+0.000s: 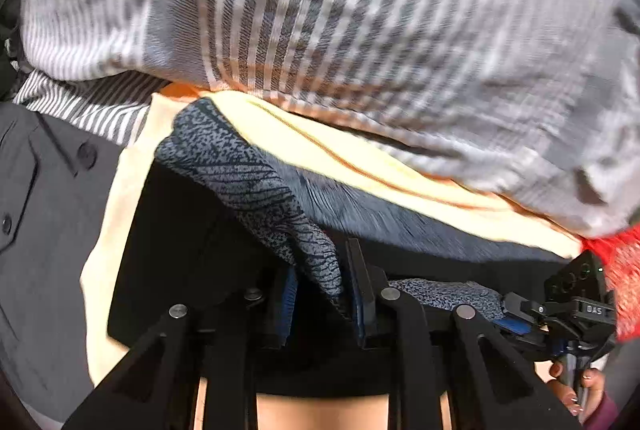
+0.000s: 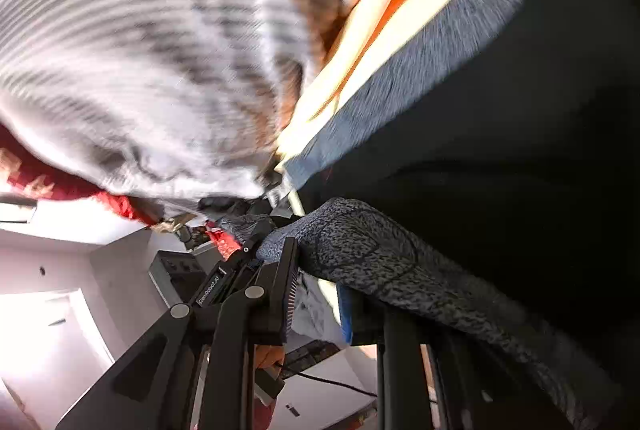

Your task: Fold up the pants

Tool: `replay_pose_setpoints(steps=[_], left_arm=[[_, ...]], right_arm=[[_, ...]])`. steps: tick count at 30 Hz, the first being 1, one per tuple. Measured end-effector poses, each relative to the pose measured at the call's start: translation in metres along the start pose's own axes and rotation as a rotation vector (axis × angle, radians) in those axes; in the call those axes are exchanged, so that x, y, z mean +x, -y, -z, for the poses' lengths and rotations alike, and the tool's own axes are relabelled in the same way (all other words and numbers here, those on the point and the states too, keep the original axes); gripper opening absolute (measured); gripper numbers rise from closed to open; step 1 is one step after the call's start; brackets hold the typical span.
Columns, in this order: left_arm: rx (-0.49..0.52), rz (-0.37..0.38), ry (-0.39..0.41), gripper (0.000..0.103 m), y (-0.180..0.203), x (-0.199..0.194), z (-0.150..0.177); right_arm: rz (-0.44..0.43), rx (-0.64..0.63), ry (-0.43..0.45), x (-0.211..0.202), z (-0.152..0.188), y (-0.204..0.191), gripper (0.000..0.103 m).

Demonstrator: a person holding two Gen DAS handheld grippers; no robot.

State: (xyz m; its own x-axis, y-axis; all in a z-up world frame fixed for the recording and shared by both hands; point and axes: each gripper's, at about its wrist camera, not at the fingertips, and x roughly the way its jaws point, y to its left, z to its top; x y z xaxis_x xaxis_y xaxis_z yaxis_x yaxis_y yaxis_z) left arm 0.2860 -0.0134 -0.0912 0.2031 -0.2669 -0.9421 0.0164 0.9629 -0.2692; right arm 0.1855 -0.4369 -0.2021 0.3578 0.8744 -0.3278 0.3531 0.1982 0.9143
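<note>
Left wrist view: left hand-held gripper [image 1: 320, 290] clamped on soft black pants w/ speckled grey-blue waistband [image 1: 248, 182]; right hand-held gripper [image 2: 316, 290] pinches same band — light, floppy, grip waistband corners.

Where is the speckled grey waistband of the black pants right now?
In the left wrist view the speckled grey waistband runs from centre down into the left tongs, above the black pants and below the striped grey cloth.

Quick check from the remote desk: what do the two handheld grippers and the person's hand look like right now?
Both are matte black linkage frames with silver pivot rivets and blue pads inside the jaws: left gripper, right gripper. White lettering marks the other gripper's body in each view. The hand under the right gripper has pale polished nails and a maroon sleeve cuff.
</note>
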Motion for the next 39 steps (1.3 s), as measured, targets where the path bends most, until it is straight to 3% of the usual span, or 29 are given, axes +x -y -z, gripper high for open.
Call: replay_pose_setpoints(steps=[7, 9, 11, 14, 16, 17, 20, 23, 26, 28, 30, 31, 34, 36, 39], left_arm=[[-0.050, -0.123, -0.009, 0.036, -0.006, 0.046, -0.021], [-0.059, -0.168, 0.013, 0.057, -0.008, 0.041, -0.025], [-0.054, -0.209, 0.049, 0.059, -0.009, 0.028, -0.031], [-0.038, -0.252, 0.068, 0.059, -0.009, 0.008, -0.037], [-0.002, -0.284, 0.065, 0.059, -0.005, -0.002, -0.032], [0.012, -0.289, 0.058, 0.059, 0.000, -0.004, -0.029], [0.041, -0.281, 0.002, 0.059, 0.007, -0.004, -0.004], [0.119, -0.300, -0.048, 0.059, 0.031, 0.018, 0.027], [0.171, -0.332, -0.084, 0.059, 0.047, 0.044, 0.045], [0.186, -0.378, -0.073, 0.061, 0.053, 0.055, 0.048], [0.177, -0.399, -0.060, 0.066, 0.054, 0.055, 0.047], [0.182, -0.400, -0.063, 0.066, 0.055, 0.054, 0.047], [0.294, -0.408, -0.041, 0.066, 0.073, 0.040, 0.055], [0.383, -0.364, -0.029, 0.066, 0.090, 0.031, 0.073], [0.505, -0.304, -0.028, 0.066, 0.119, 0.025, 0.102]], right_arm=[[0.090, 0.002, -0.119, 0.043, -0.060, 0.015, 0.020], [0.100, 0.005, -0.135, 0.050, -0.067, 0.019, 0.020], [0.097, 0.012, -0.141, 0.051, -0.070, 0.020, 0.021], [0.119, -0.013, -0.150, 0.049, -0.070, 0.009, 0.041], [0.128, -0.066, -0.147, 0.044, -0.068, -0.008, 0.072], [0.128, -0.095, -0.133, 0.040, -0.066, -0.019, 0.075], [0.122, -0.190, -0.079, 0.024, -0.054, -0.049, 0.075], [0.023, -0.202, -0.128, 0.021, -0.031, -0.057, 0.075], [0.079, -0.178, -0.216, 0.042, -0.013, -0.038, 0.075], [0.166, -0.164, -0.234, 0.053, -0.007, -0.017, 0.075], [0.309, -0.164, -0.168, 0.046, -0.010, 0.000, 0.070], [0.327, -0.172, -0.137, 0.039, -0.011, 0.001, 0.067], [0.291, -0.250, -0.021, -0.002, 0.003, -0.016, 0.071], [0.332, -0.302, 0.063, -0.037, 0.025, -0.023, 0.073], [0.358, -0.260, 0.179, -0.087, 0.072, -0.008, 0.073]])
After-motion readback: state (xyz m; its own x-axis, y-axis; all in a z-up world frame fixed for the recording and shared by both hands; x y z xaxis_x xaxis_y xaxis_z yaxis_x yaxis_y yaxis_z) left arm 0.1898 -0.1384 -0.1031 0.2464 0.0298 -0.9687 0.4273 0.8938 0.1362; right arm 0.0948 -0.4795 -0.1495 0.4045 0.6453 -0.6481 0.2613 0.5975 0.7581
